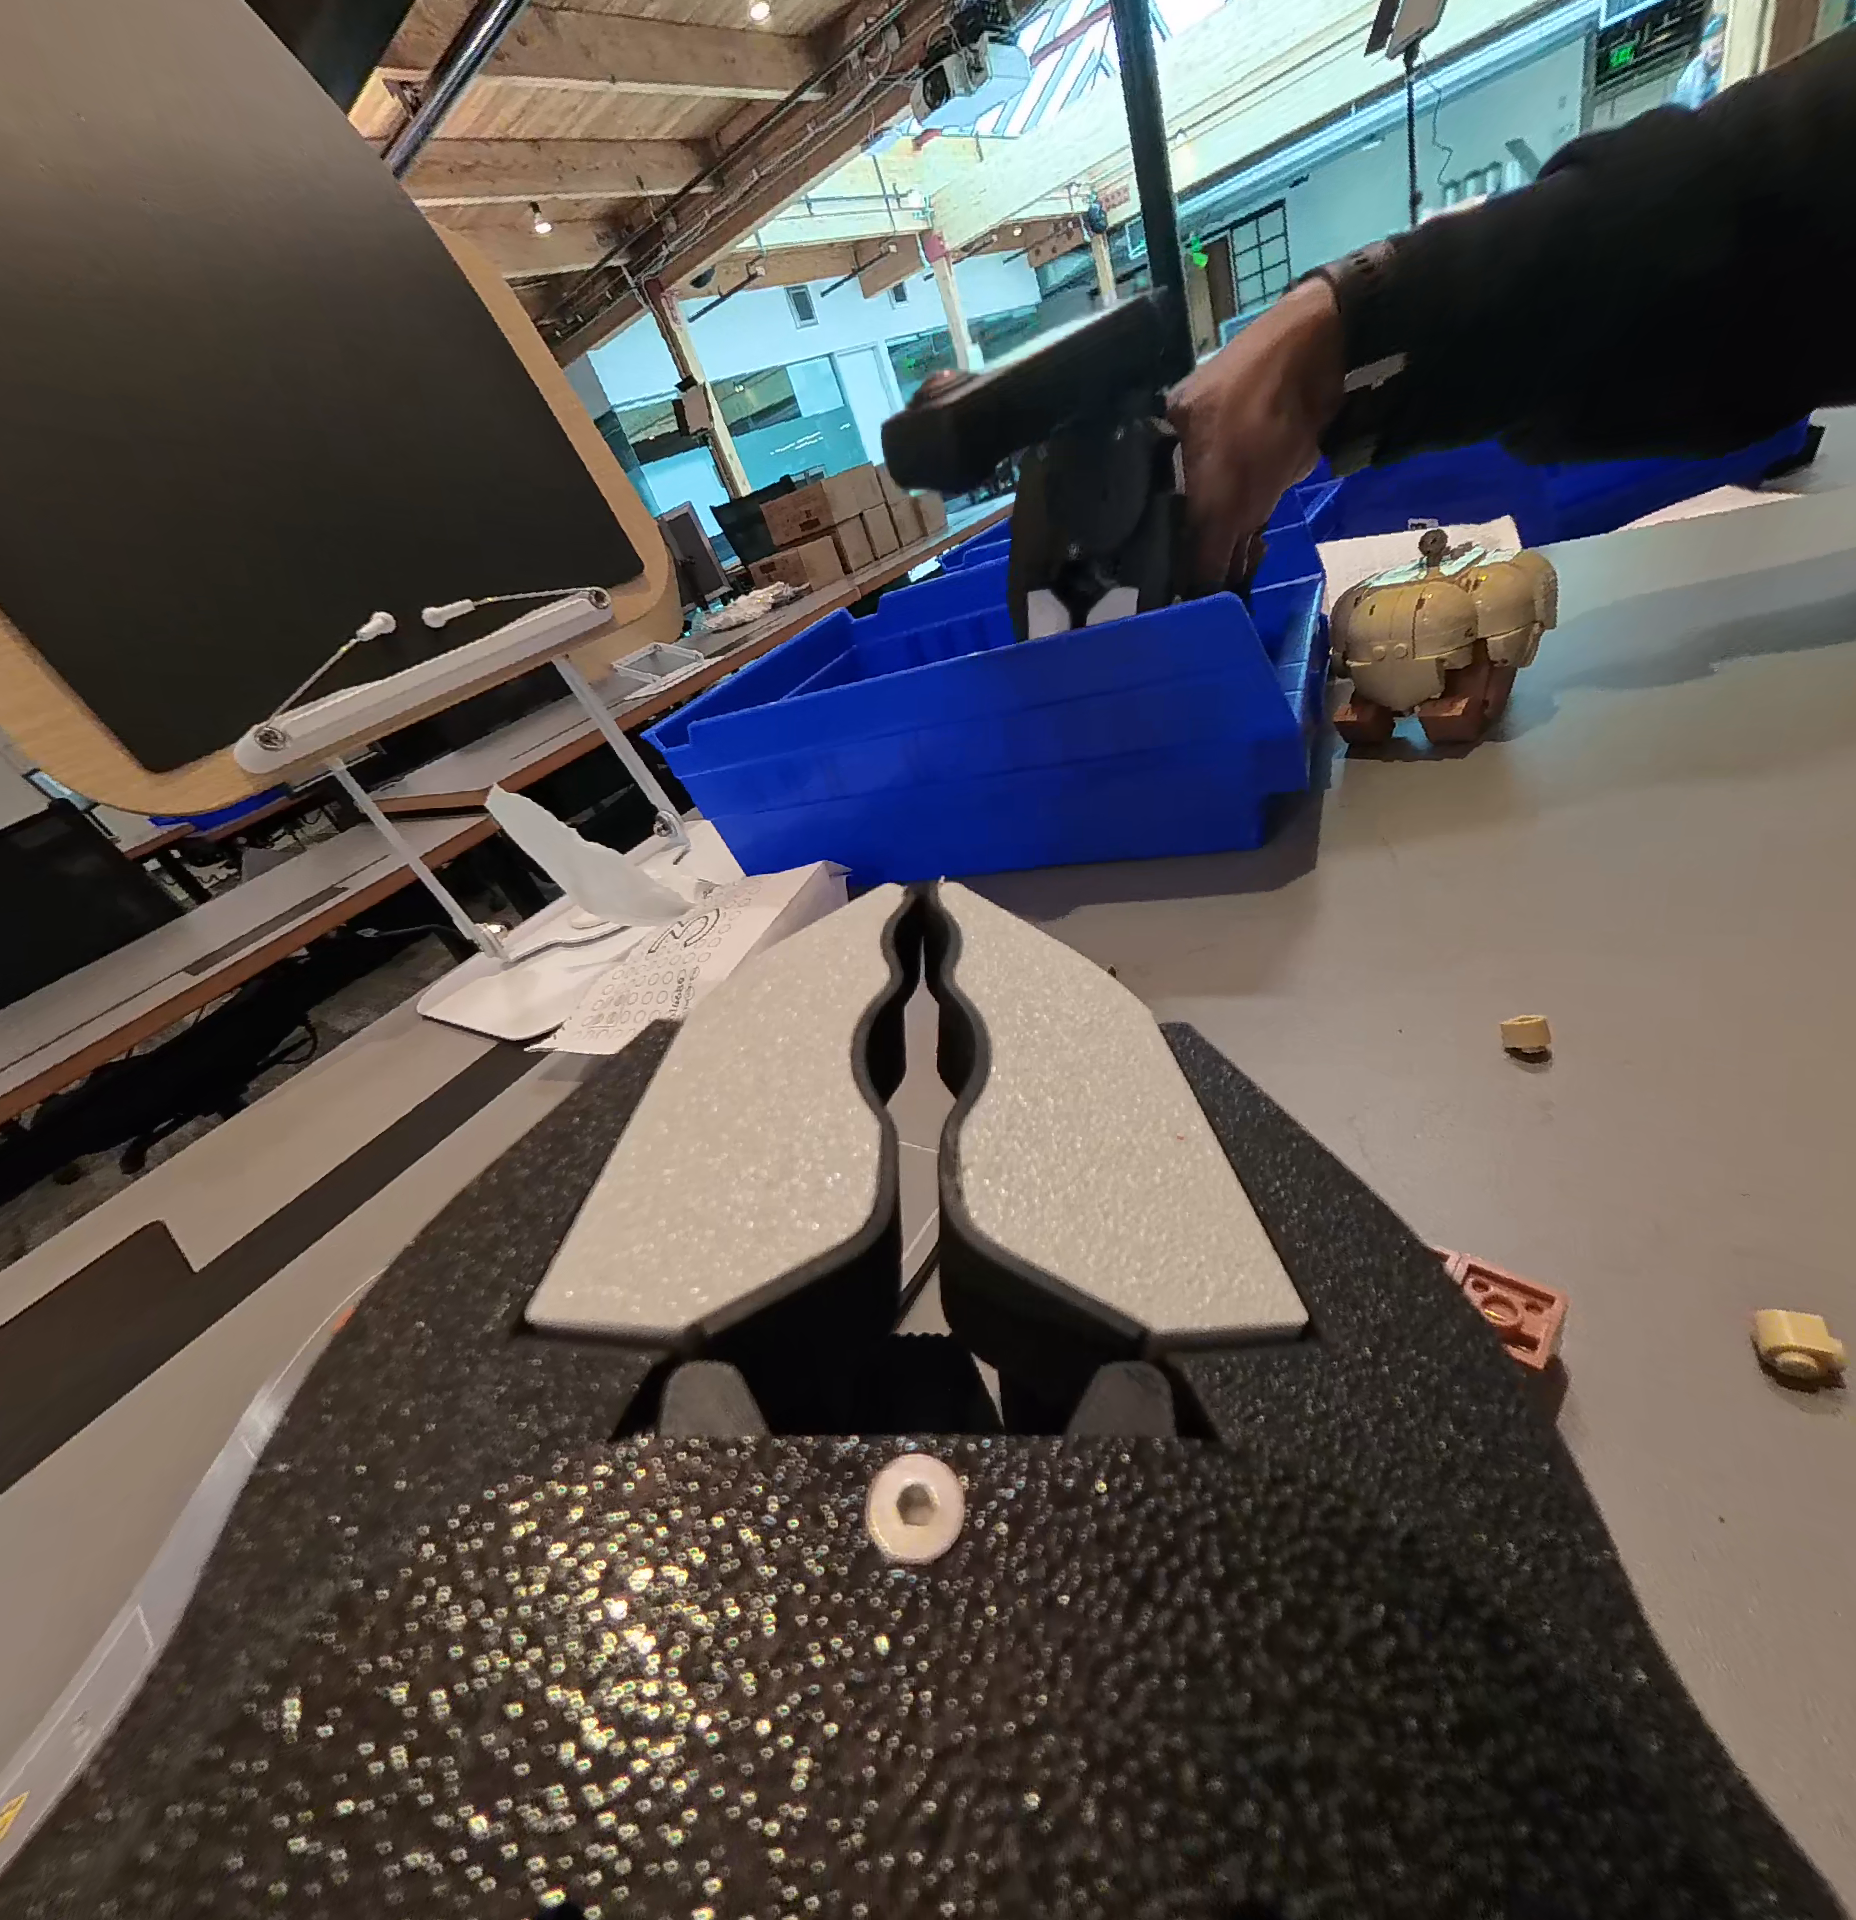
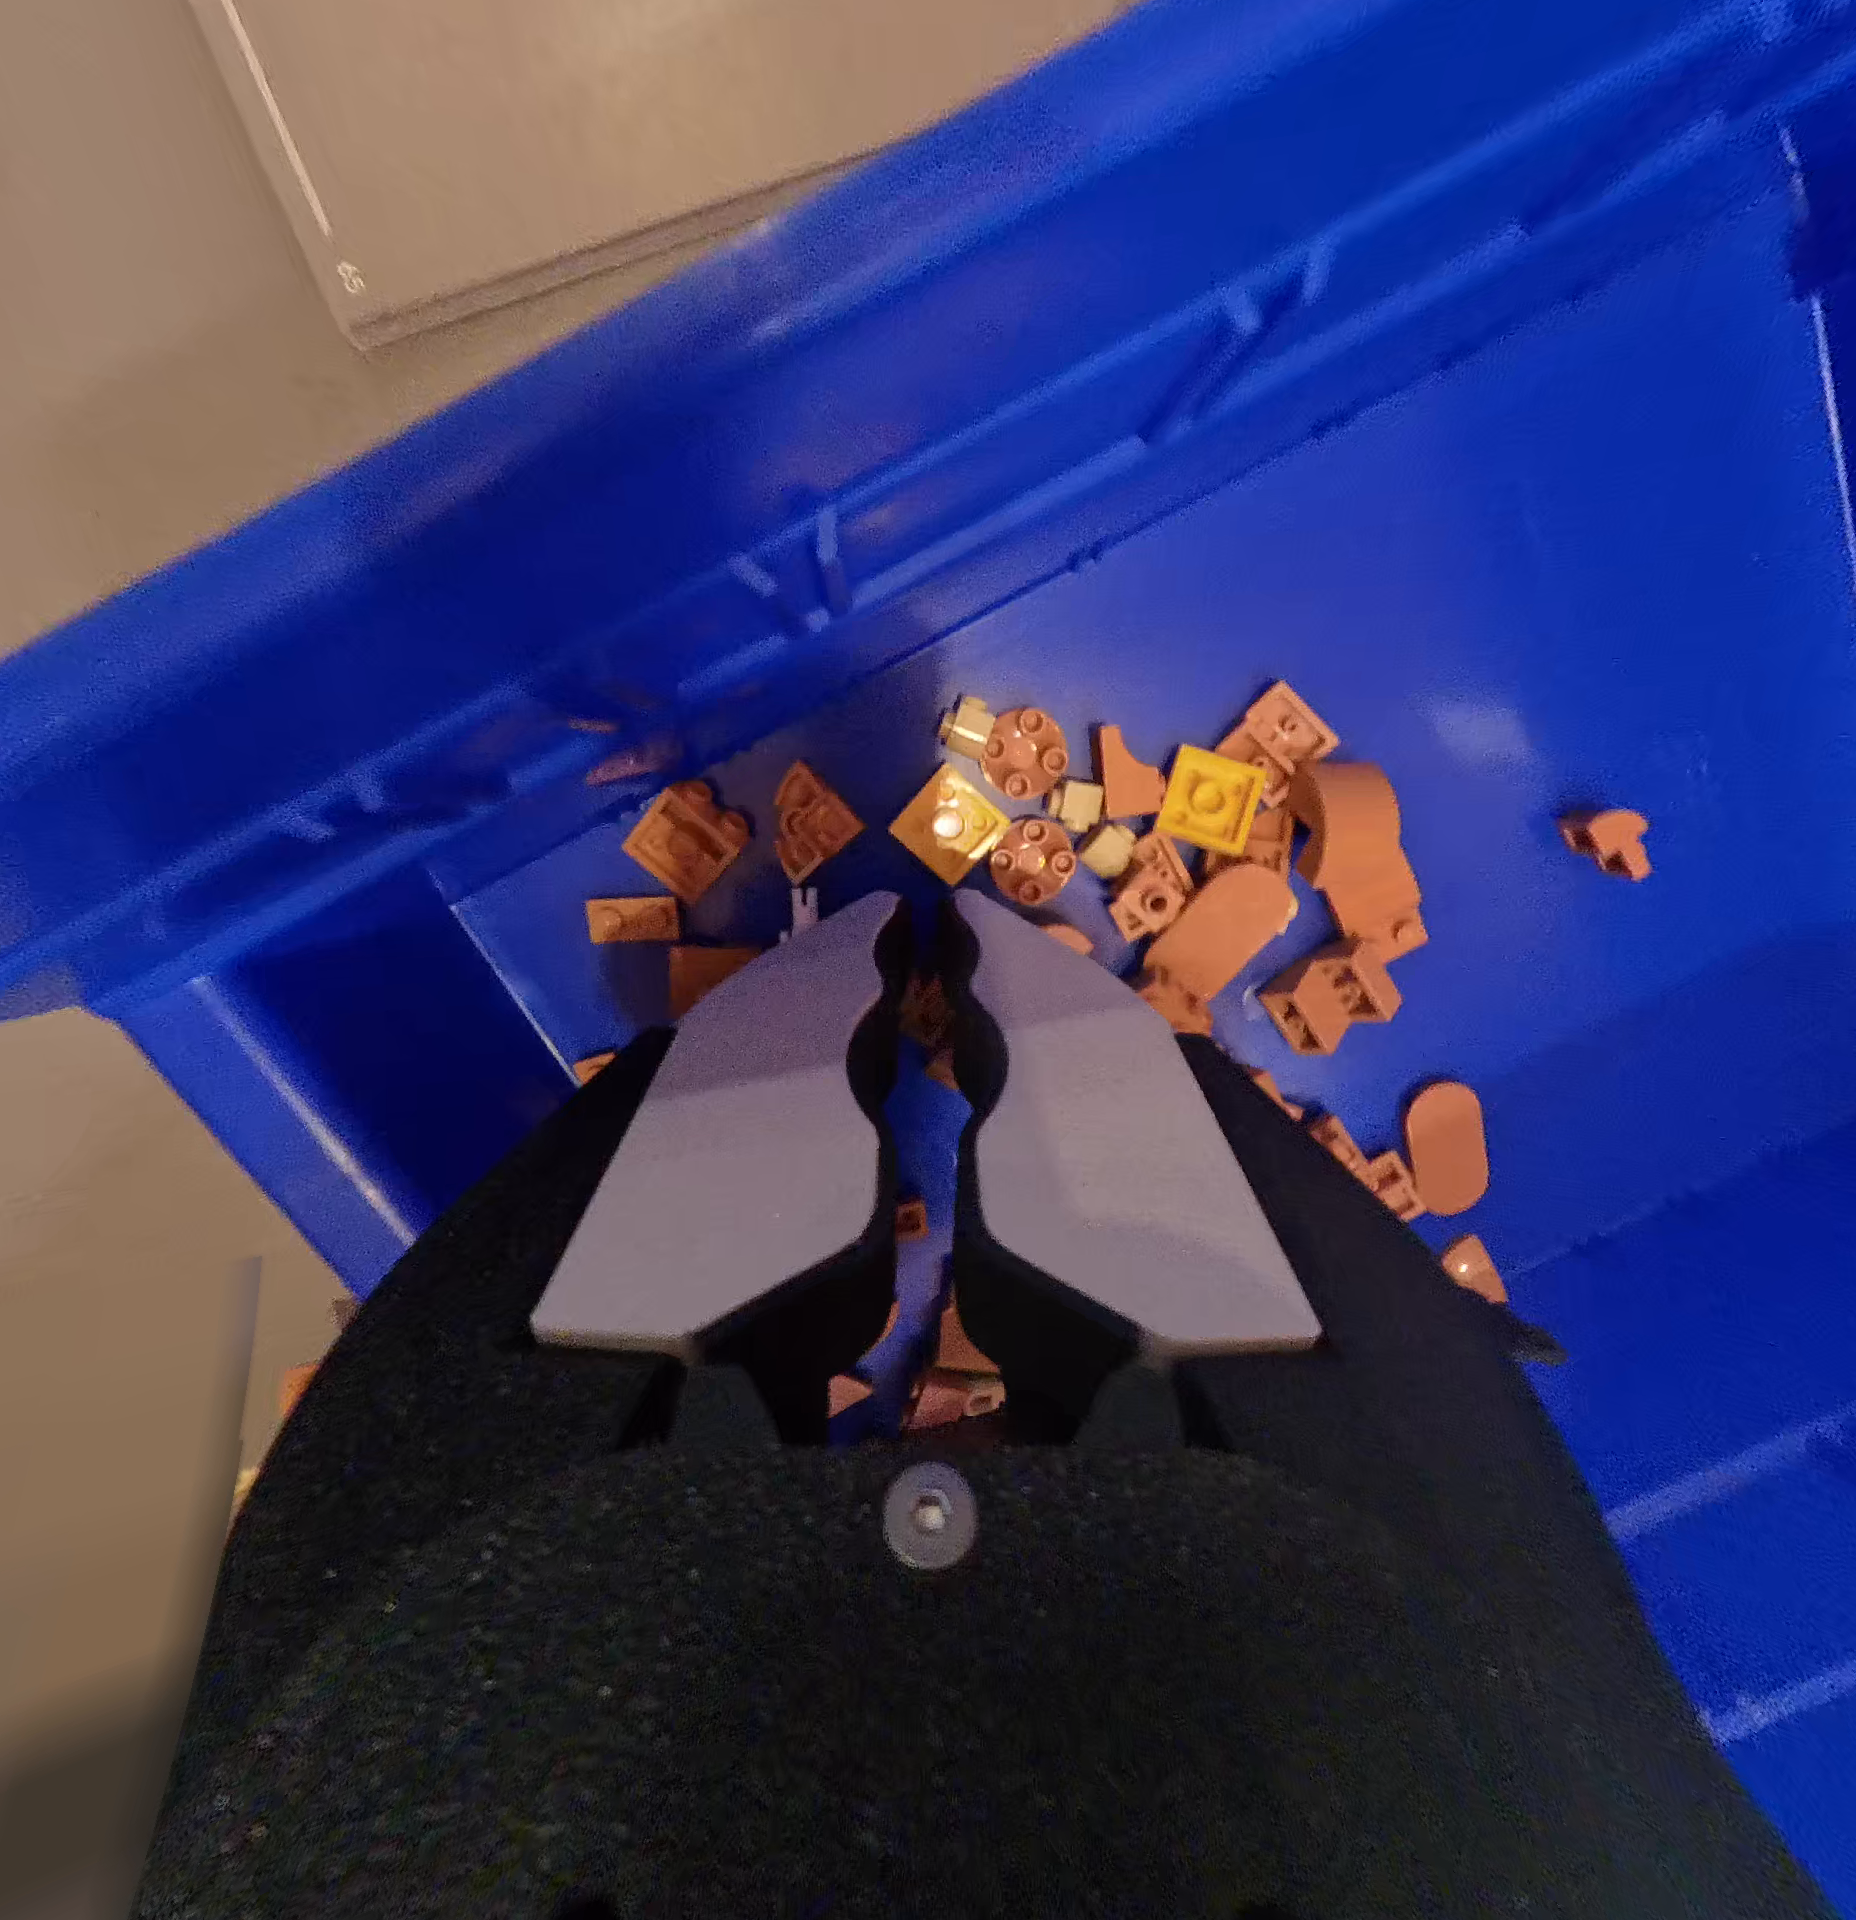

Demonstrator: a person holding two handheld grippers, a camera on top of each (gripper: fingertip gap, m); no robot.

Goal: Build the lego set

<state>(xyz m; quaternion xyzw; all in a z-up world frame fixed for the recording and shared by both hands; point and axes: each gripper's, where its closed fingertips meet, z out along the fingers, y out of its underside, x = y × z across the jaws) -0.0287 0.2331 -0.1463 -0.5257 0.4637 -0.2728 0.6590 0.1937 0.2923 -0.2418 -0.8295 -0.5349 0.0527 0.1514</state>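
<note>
Wood-edged and dark-faced, a tilted board on a white wire stand (image 1: pixel 311 436) fills the far left of the left wrist view, with a white printed sheet (image 1: pixel 685 956) lying at its foot. Next over, the left gripper (image 1: pixel 929 891) hangs low above the grey table (image 1: pixel 1526 883) with its grey fingertips pressed together on nothing, a short way in front of the blue plastic bin (image 1: pixel 986 769). Behind that bin wall a hand (image 1: pixel 1251 436) in a dark sleeve holds the right gripper (image 2: pixel 926 906) down inside the bin. Its tips stand almost together just above a heap of small reddish-brown building bricks (image 2: pixel 1350 862); a brown piece shows dimly in the shadowed slot between the fingers, but whether the pads grip it or it merely lies beneath them cannot be told. Two yellow square plates (image 2: pixel 1210 798) and two round brown studded plates (image 2: pixel 1025 758) lie just beyond the tips. Right of the bin stands a tan, rounded brick-built model on brown feet (image 1: pixel 1438 634), and loose tan pieces (image 1: pixel 1797 1345) plus one brown plate (image 1: pixel 1506 1314) lie scattered on the table nearer the camera.
</note>
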